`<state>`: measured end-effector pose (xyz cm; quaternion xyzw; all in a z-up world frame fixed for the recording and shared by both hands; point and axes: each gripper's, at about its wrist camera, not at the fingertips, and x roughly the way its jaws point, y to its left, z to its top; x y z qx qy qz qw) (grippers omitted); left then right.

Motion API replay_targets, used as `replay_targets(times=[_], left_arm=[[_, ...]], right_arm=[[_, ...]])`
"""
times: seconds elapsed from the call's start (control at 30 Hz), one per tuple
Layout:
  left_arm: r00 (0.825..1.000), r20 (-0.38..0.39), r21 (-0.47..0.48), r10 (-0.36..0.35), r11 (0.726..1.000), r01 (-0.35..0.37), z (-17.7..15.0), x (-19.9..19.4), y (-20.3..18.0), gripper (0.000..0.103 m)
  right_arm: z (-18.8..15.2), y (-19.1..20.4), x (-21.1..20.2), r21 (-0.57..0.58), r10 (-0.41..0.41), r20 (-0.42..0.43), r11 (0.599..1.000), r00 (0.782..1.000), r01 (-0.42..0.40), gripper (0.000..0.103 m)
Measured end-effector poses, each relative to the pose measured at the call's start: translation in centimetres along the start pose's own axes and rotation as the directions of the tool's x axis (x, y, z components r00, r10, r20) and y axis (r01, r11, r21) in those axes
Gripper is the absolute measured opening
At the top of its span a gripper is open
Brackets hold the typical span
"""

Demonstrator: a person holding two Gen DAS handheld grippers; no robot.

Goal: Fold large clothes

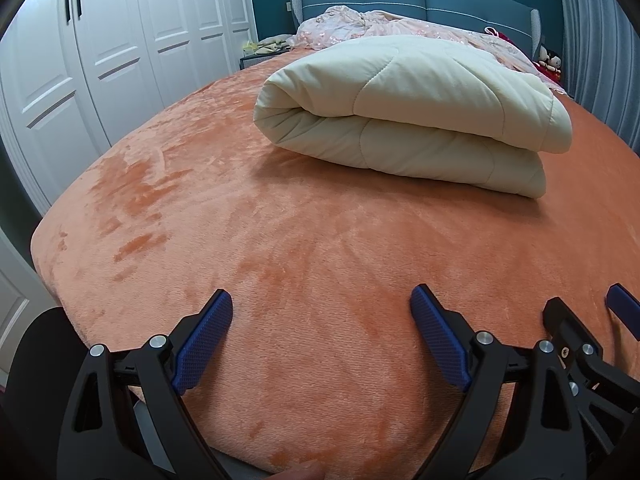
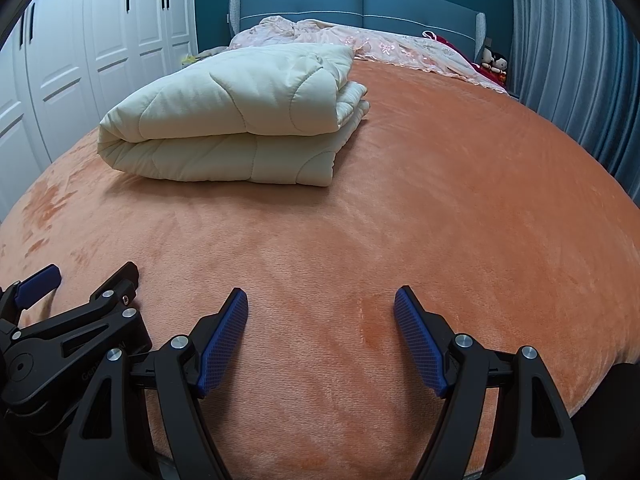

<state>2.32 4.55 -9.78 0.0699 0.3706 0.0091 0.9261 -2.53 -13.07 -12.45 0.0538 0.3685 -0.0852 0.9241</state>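
A: Down at 6 o'clock, what's my left gripper (image 1: 322,312) doing?

B: Jaws spread wide, holding nothing, over the orange bedspread (image 1: 280,248). My right gripper (image 2: 320,308) likewise, just beside it.

A: Task item?

B: Cream quilt (image 1: 404,116), folded, at 1 o'clock from left, 11 from right (image 2: 236,120). Beyond, pink bedding (image 2: 384,46), blue headboard (image 2: 360,4) at 12.

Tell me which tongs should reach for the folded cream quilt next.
Left, marginally. Both tongs, left and right, hover open and empty at the bed's foot. The cream quilt lies left of the bed's centre, so it appears nearer the left one.
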Motion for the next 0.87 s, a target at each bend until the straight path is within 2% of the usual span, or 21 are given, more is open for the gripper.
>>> replay_targets(times=[0.33,0.47,0.87], left_arm=[[1.000,0.000,0.001,0.000,1.000,0.000,0.00,0.01,0.01,0.087],[1.000,0.007,0.009,-0.001,1.000,0.001,-0.03,-0.13,-0.11,0.083],[1.000,0.007,0.009,0.008,1.000,-0.008,0.07,-0.11,-0.34,0.083]], right_arm=[[-0.01,0.06,0.00,0.001,0.000,-0.001,1.000,1.000,0.000,0.074],[-0.02,0.07,0.00,-0.001,-0.001,-0.002,1.000,1.000,0.001,0.074],[-0.06,-0.14,0.15,-0.006,0.000,-0.004,1.000,1.000,0.000,0.074]])
